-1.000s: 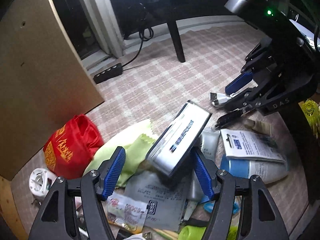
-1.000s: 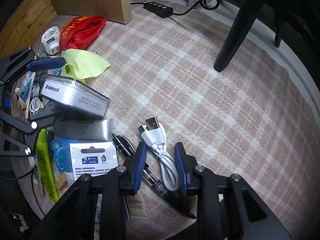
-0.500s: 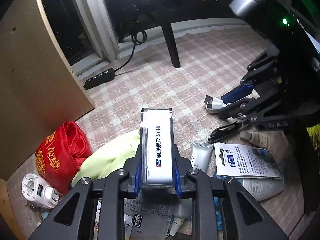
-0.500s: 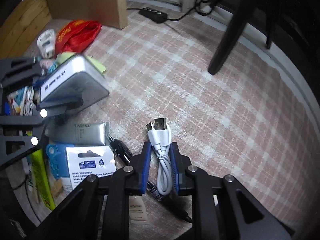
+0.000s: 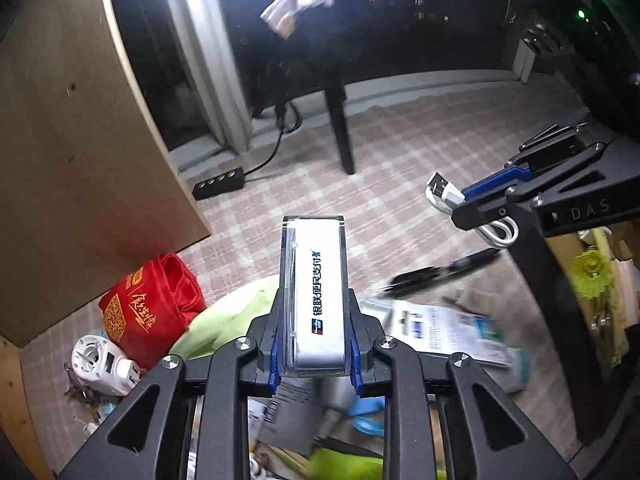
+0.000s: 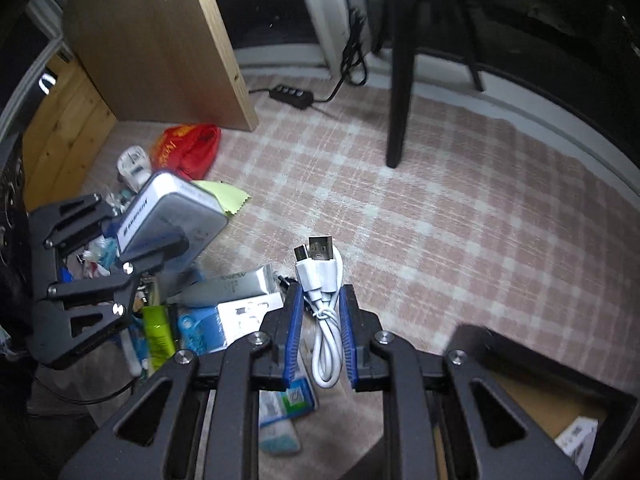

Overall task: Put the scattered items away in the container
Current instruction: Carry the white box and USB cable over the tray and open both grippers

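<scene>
My left gripper is shut on a white box in a clear case, held end-on above the clutter. From the right wrist view the same box sits in the left gripper, lifted off the floor. My right gripper is shut on a coiled white USB cable, whose plugs stick out past the fingertips. In the left wrist view the cable hangs from the right gripper at the right. A dark-rimmed container lies at the lower right below the right gripper.
Scattered on the checked rug: a red pouch, a white plug adapter, a green cloth, a black pen, a printed packet, tubes. A wooden panel, a power strip and a chair leg stand behind.
The left gripper closed on the white box and lifted it upright. The right gripper closed on the USB cable and raised it off the rug.
</scene>
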Demonstrator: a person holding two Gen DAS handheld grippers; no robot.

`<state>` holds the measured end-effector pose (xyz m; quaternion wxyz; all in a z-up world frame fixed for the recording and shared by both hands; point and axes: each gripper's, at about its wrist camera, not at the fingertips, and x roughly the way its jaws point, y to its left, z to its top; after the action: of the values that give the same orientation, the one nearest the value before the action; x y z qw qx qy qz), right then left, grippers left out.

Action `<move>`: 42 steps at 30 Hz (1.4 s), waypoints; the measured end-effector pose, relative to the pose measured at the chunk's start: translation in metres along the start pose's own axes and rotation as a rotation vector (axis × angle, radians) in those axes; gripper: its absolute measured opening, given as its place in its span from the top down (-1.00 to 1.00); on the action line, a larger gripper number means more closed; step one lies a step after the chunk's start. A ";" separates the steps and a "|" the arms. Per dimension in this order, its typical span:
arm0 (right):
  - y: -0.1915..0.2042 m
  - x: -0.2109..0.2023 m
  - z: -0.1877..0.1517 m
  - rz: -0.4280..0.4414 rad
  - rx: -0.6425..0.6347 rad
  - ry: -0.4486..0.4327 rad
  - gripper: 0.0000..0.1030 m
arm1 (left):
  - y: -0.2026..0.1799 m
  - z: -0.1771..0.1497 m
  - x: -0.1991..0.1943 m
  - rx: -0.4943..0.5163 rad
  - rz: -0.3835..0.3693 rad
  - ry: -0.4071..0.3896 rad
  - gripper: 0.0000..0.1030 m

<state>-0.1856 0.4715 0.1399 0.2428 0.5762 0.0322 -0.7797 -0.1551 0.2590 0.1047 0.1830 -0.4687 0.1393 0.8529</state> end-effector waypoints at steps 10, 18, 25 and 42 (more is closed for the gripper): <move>-0.056 -0.054 -0.053 -0.071 0.139 -0.068 0.65 | -0.088 0.008 -0.054 0.077 -0.111 -0.069 0.55; -0.107 -0.084 -0.107 -0.149 0.265 -0.075 0.64 | -0.183 0.010 -0.063 0.142 -0.229 -0.081 0.55; -0.133 -0.099 -0.132 -0.188 0.323 -0.091 0.43 | -0.245 0.010 -0.063 0.174 -0.282 -0.063 0.04; -0.092 -0.096 -0.129 -0.159 0.175 -0.118 0.09 | -0.194 -0.012 -0.067 0.027 -0.185 -0.035 -0.12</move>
<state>-0.0891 0.6278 0.1639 0.1307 0.5439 -0.0045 -0.8289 -0.0276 0.4153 0.1427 0.2695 -0.4620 0.1038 0.8385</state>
